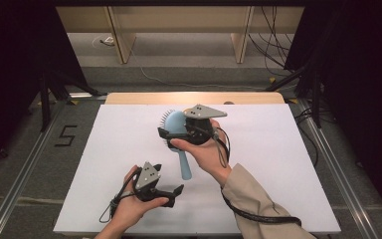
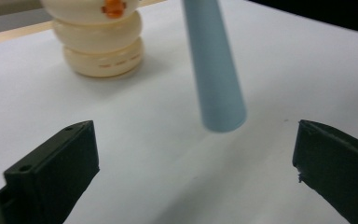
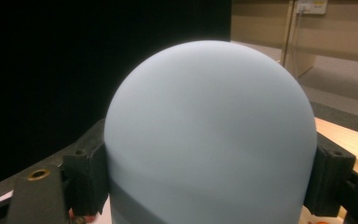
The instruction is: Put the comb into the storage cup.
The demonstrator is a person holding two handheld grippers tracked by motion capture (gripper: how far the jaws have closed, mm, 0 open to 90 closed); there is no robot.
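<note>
**Brush handed over to right gripper, left now free**

Right gripper (image 1: 171,135) has the blue hairbrush (image 1: 178,130) clamped by its head. In the right gripper view the fingers (image 3: 87,175) press on both sides of the rounded back of the head, so that's a firm grip on a wide part, not an open stance. Brush sits mid-tabletop, a bit toward the far edge, head up in the gripper and bristles facing away from the person, handle (image 1: 185,164) hanging down toward the near edge. Can't tell whether the handle tip touches the tabletop (image 1: 278,164) or just clears it.

Left gripper (image 1: 171,194) is near the near edge, left of centre, fingers (image 2: 56,172) spread wide with nothing between them. Its own view shows the handle end (image 2: 219,88) just ahead of the gap, not in contact. A cream, ringed object with an orange spot (image 2: 100,42) stands farther back on the tabletop in that view; can't identify it.

My read on the step: a handoff, with the right carrying the full load and the left released.

Next move, as I judge it: either the left re-takes the handle lower down, or the right sets the brush down. For a re-grip, the left needs to advance until the handle is between its fingers, then close squarely; the handle tapers, so a skewed closure may slip.
</note>
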